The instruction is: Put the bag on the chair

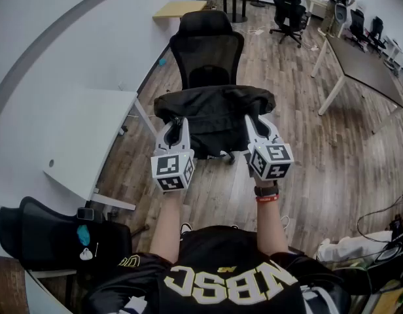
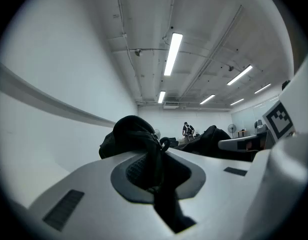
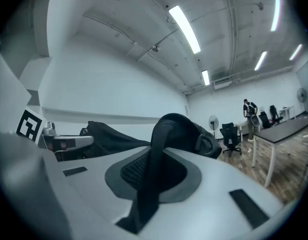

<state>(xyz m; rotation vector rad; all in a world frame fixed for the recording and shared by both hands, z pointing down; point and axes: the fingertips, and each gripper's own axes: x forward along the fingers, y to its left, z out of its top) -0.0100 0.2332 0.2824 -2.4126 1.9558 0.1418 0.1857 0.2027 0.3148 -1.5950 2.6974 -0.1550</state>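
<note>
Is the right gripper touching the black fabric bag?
Touching. The right gripper view shows the right gripper shut on a strap of the black fabric bag.

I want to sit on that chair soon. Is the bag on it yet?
Done: the bag is picked up, with the left hand-held gripper and the right hand-held gripper each shut on its fabric. In hand: it is held over the seat of the chair. Left: set it down and let go; whether it already touches the seat I cannot tell.
</note>
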